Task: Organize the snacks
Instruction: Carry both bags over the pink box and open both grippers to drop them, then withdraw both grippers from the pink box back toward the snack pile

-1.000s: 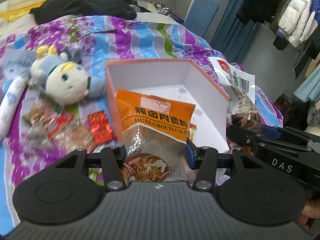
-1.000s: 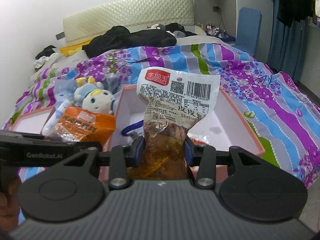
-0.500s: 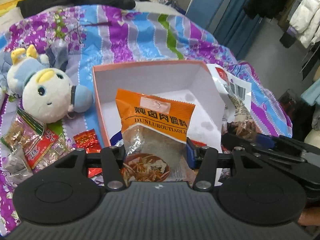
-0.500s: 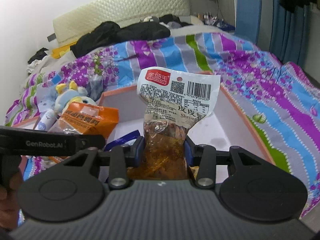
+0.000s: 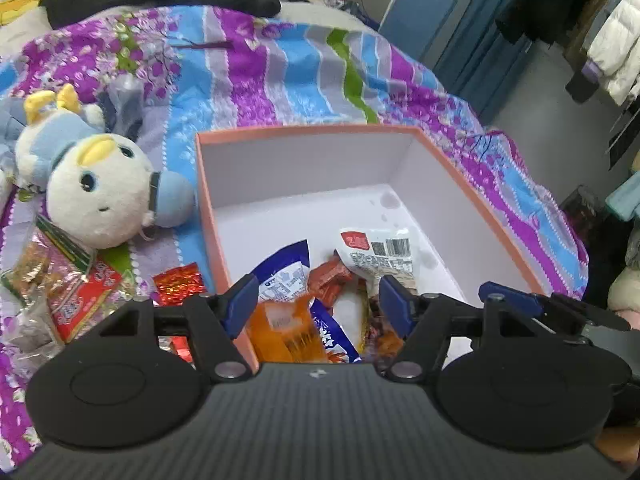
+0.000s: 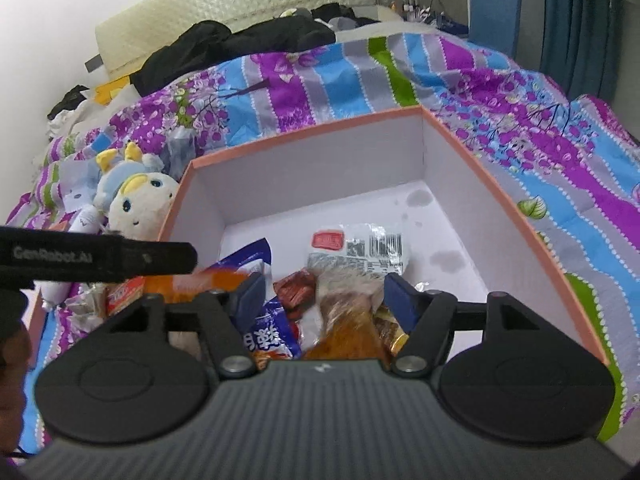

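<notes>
— Hovering over the pink box (image 5: 472,184): both grippers spread wide, gripping nothing?
— Yes. I'm seeing the orange packet (image 5: 288,328) and shrimp packet (image 6: 356,252) lying inside, grouped with other snacks.

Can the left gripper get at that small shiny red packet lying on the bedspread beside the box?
Probably yes. The left gripper is open and empty, and the red packet lies uncovered on the bedspread, just outside the box wall, with nothing on it.
</notes>
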A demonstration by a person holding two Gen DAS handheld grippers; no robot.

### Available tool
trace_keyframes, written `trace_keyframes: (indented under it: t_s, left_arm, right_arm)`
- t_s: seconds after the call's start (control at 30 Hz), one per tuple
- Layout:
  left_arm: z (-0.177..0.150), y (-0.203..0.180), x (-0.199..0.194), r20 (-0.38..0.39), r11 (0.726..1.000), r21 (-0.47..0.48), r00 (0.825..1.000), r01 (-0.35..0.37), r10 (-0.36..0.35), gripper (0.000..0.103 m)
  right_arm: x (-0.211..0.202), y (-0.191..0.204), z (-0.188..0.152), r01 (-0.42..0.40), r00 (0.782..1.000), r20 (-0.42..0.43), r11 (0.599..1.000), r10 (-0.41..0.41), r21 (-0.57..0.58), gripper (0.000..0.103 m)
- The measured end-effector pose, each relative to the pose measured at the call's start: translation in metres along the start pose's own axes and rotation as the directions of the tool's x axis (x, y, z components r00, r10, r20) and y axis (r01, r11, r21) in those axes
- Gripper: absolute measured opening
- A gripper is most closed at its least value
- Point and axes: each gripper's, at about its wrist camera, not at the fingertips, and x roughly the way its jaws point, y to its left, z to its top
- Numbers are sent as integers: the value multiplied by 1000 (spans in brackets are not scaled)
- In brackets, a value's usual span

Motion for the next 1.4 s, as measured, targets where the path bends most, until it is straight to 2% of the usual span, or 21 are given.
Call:
trace_keyframes:
  t_s: [0.3,0.8,1.17,1.4]
  left_arm:
    - [-17,-9,-80,80,1000,20,997,-15,13,74]
    - [-89,-18,-221,213,997,5,975,-72,69,75]
    - [-160,-6,-280,245,991,-17,961,-130,130,75]
    - [-201,6,-297,256,987,-28,954,-158,159,75]
  right_arm:
    - [-65,22,-7,-16,997,80,1000,16,1,68]
    - [-169,74,-47,-90,977,186,993,102,-75,68]
    - [-207,104,-93,-122,969,201,986,143,-114,68]
    - [-212,127,-129,-150,970,169,975,178,-166,68]
